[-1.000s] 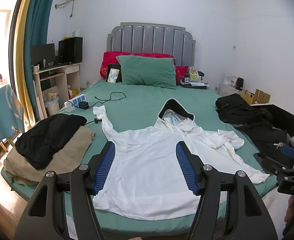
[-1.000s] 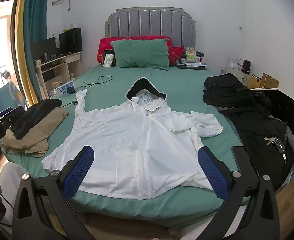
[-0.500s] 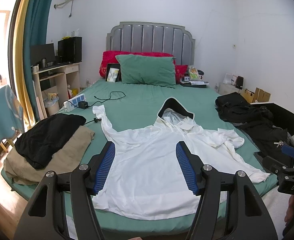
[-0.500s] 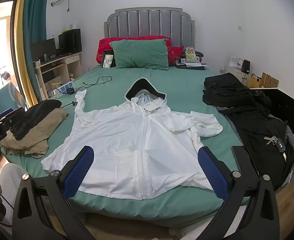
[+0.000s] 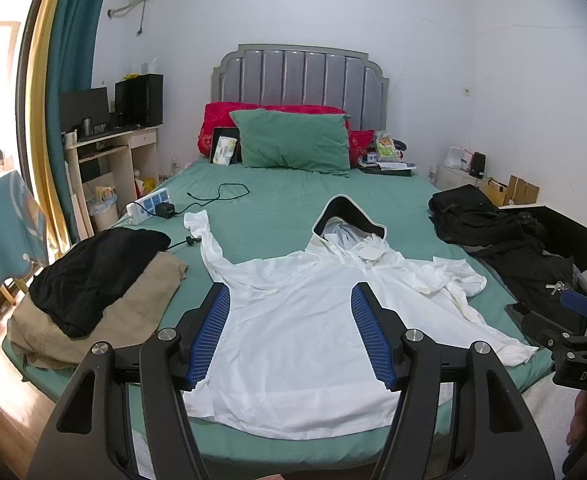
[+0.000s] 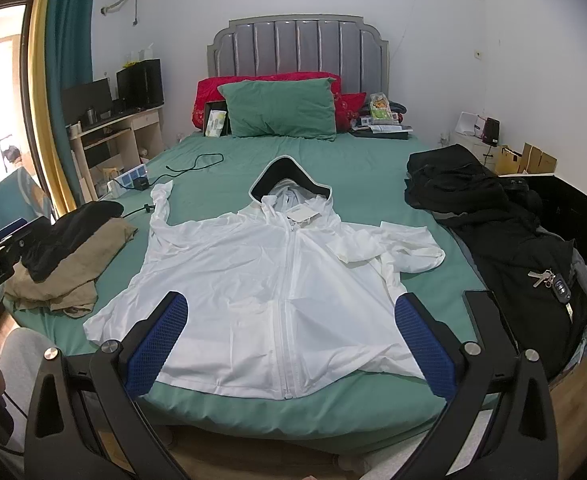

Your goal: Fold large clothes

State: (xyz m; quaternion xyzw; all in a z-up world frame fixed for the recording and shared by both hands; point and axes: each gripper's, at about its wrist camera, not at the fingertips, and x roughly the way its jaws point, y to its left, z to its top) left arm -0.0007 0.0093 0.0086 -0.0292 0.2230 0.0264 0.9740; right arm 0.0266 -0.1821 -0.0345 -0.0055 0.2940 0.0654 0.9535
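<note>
A white hooded zip jacket (image 5: pixel 293 328) (image 6: pixel 277 280) lies spread front-up on the green bed (image 5: pixel 277 216) (image 6: pixel 365 184), hood toward the headboard. Its left sleeve stretches up toward the power strip; its right sleeve is bent and crumpled. My left gripper (image 5: pixel 291 304) hovers open before the bed's foot, over the jacket's lower half, nothing between its blue pads. My right gripper (image 6: pixel 291 312) is open wider, also short of the hem and empty. In the left wrist view the right gripper's body (image 5: pixel 573 344) shows at the right edge.
A black garment on a tan one (image 5: pixel 89 284) (image 6: pixel 69 248) is piled at the bed's left edge. Black clothes with keys (image 6: pixel 549 280) (image 5: pixel 533 248) cover the right side. A power strip and cable (image 5: pixel 153 208), pillows (image 5: pixel 293 144) and a desk (image 5: pixel 105 160) lie beyond.
</note>
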